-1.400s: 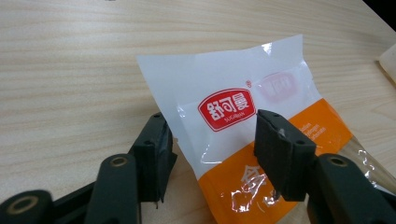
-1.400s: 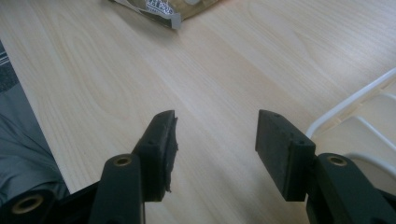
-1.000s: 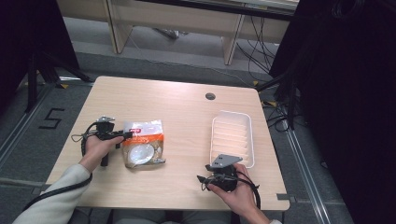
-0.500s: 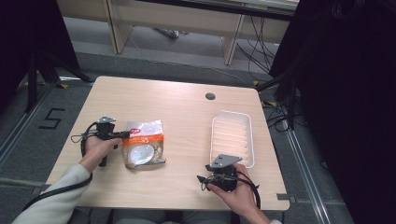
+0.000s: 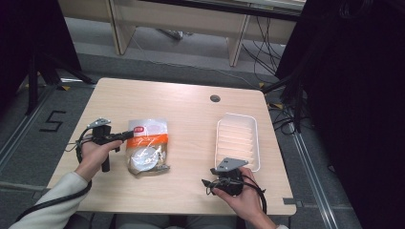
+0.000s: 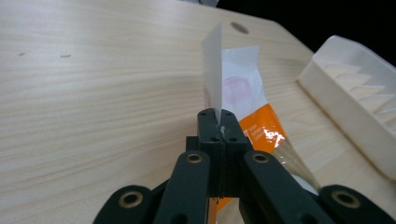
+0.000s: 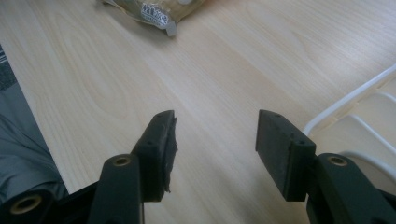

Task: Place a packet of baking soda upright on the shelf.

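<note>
**Snack bag pinched at its edge, left side of table**

High view: I see the left gripper [image 5: 125,135] at the bag [image 5: 147,145], left of centre; the white tray [image 5: 237,139] lies right, the right gripper [image 5: 224,175] near it.

Left gripper view: my jaws, having just closed, pinch the bag's white edge, lifting it.

Right gripper view: jaws spread, nothing between them, over bare table [image 7: 224,60].

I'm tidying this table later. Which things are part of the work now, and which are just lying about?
In use:
- snack bag, its edge pinched in the shut left gripper
- white tray
- right gripper, open, beside the tray

Lying about:
- cables on the floor
</note>
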